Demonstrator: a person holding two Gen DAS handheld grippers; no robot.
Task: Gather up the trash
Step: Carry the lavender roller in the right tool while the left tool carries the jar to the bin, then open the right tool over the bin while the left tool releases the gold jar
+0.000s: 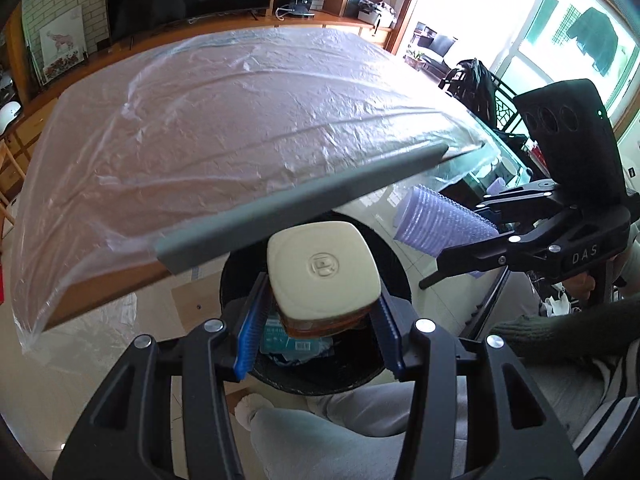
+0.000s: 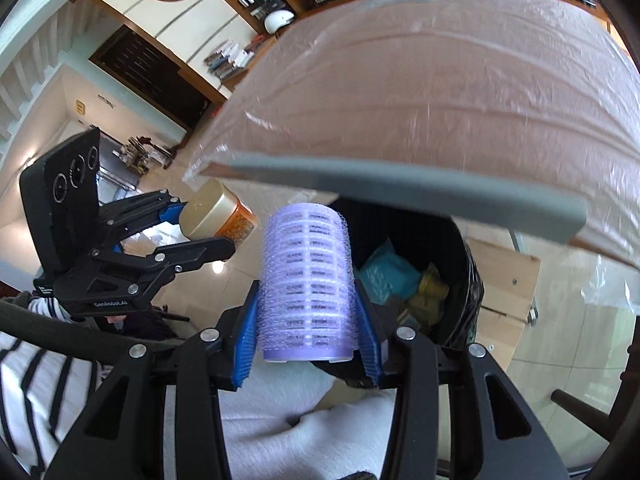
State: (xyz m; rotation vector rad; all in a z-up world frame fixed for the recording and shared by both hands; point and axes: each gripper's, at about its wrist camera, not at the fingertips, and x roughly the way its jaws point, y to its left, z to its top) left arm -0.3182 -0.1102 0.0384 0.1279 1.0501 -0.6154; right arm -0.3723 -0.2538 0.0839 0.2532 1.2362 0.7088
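Both loads carried, drop pending. Left hand-held gripper [image 1: 320,300] clenched on an amber plastic jar with a cream squarish lid [image 1: 324,268], blue pads flat against its sides. Right hand-held gripper [image 2: 306,328] clenched on a lilac ribbed cylinder wrapped in fine mesh [image 2: 308,284], possibly a hair roller.

Jar at lower centre of the left wrist view, directly over the mouth of a round black trash bin [image 1: 384,372]. Bin already holds a teal packet and other scraps. In the right wrist view the lilac cylinder sits at centre frame, the bin right of centre behind it; cylinder judged near the rim, not yet clearly above the opening.

Step in hand: transport to bin, release not yet made. Next move judged: open the left jaws where they stand; shift the right load further over the opening before letting go, or it may bounce off the rim.

Worktop [image 1: 224,120] across the upper frame of both views: brown board under crinkled clear plastic film, grey strip [image 1: 304,204] along the near edge. Pale glossy tile floor below. Dark television at upper left of the left wrist view, bright glass doors at upper right.
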